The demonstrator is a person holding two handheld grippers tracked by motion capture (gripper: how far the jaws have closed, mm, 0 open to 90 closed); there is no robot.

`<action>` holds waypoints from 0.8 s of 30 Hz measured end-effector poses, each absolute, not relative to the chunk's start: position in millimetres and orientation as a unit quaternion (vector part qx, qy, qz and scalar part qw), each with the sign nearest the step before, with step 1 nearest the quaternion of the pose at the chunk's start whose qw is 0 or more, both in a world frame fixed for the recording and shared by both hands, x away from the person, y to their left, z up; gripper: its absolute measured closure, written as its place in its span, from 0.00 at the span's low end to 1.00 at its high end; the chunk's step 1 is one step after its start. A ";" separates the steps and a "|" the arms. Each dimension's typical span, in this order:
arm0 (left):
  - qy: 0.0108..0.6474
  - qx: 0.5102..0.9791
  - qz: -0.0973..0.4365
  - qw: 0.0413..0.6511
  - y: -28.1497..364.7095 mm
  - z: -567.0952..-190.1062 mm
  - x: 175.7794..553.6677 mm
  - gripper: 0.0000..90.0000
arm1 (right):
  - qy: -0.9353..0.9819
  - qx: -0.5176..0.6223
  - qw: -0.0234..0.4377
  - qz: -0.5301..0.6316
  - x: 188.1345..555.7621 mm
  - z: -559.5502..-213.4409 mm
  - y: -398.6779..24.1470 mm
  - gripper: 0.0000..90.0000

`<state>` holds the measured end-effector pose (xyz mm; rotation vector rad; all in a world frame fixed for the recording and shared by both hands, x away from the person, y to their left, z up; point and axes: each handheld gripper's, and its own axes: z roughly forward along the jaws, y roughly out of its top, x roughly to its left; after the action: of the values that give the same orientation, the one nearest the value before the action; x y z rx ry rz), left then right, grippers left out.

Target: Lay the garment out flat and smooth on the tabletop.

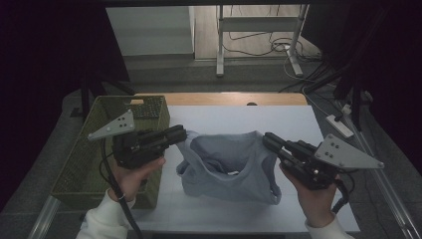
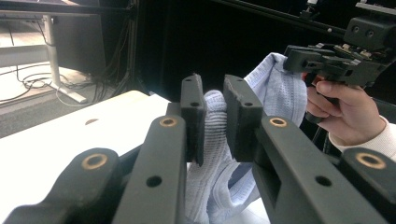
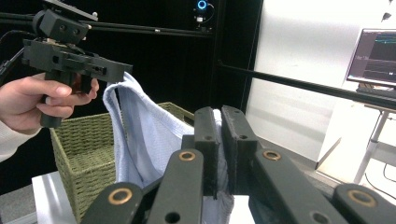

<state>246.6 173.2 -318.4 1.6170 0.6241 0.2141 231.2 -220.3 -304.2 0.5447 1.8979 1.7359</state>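
Observation:
A pale blue knitted garment [image 1: 229, 167] hangs stretched between my two grippers above the white table [image 1: 239, 119], its lower part resting on the tabletop. My left gripper [image 1: 183, 133] is shut on the garment's left top edge; in the left gripper view the cloth [image 2: 212, 135] is pinched between the two black jaws. My right gripper [image 1: 267, 139] is shut on the right top edge, and the cloth [image 3: 140, 140] runs from its jaws [image 3: 219, 140] across to the other gripper [image 3: 70, 56]. Each is held in a hand with a white sleeve.
A woven green basket [image 1: 84, 164] stands at the table's left edge, right beside my left hand. A power strip [image 1: 340, 125] and cables lie on the floor at the right. A desk frame [image 1: 259, 40] stands beyond the table.

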 end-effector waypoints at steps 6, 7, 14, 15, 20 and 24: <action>0.273 0.707 0.096 0.645 175.5 -315.7 246.2 0.87 | 0.695 0.199 0.250 0.644 233.9 -301.9 -217.9 0.94; 0.273 0.707 0.097 0.646 176.0 -314.9 245.8 0.87 | 0.695 0.199 0.250 0.644 233.7 -301.2 -217.2 0.94; 0.261 0.700 0.104 0.656 180.4 -305.3 233.0 0.87 | 0.692 0.187 0.248 0.652 226.1 -293.8 -215.9 0.94; 0.258 0.699 0.105 0.659 180.9 -303.4 230.2 0.87 | 0.690 0.186 0.245 0.655 223.9 -292.3 -216.3 0.94; 0.244 0.699 0.109 0.663 180.6 -297.2 219.3 0.87 | 0.682 0.173 0.250 0.665 208.1 -282.4 -219.9 0.94; 0.247 0.706 0.106 0.656 176.8 -302.0 223.8 0.87 | 0.683 0.169 0.261 0.661 204.6 -280.6 -222.1 0.94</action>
<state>223.8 176.8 -302.0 1.5995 0.5597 0.2398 204.6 -222.1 -280.6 0.4571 1.8487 1.7908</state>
